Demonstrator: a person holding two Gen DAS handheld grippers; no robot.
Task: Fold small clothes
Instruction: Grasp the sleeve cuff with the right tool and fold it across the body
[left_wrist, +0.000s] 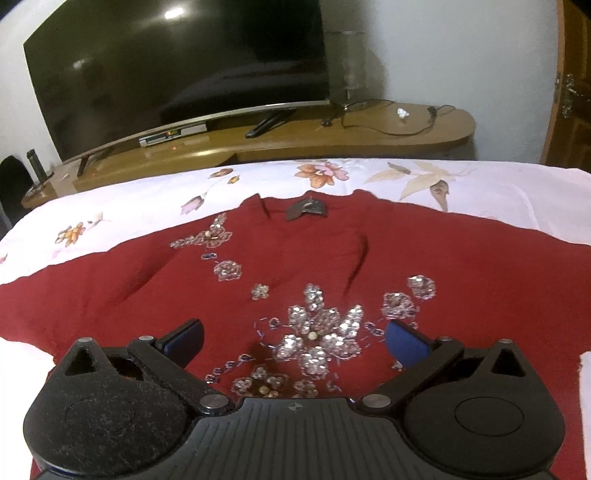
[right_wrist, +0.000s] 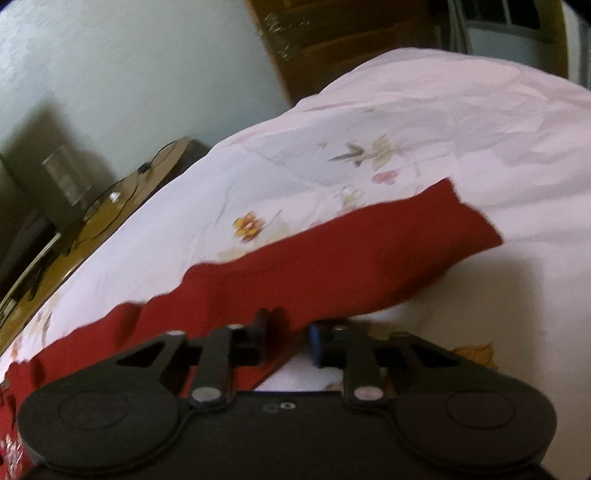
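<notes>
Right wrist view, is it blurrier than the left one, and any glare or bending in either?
Right wrist view: yes, motion-smeared across the dark red sequinned knit top and the white floral bedsheet, horizon tilted. Left wrist view: mostly sharp, slight smear on the sequins; ceiling lights glare as spots on the black flat television screen, and fisheye bows the long wooden TV stand.

Both wrist views close above red top (left_wrist: 295, 258), bedsheet (right_wrist: 406, 122).

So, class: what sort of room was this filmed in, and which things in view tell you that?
Most likely a bedroom at home. A red sequinned top lies spread on a floral bedsheet over what looks like a bed, a large television stands on a low wooden unit just past it, and a wooden door is beside that.
</notes>
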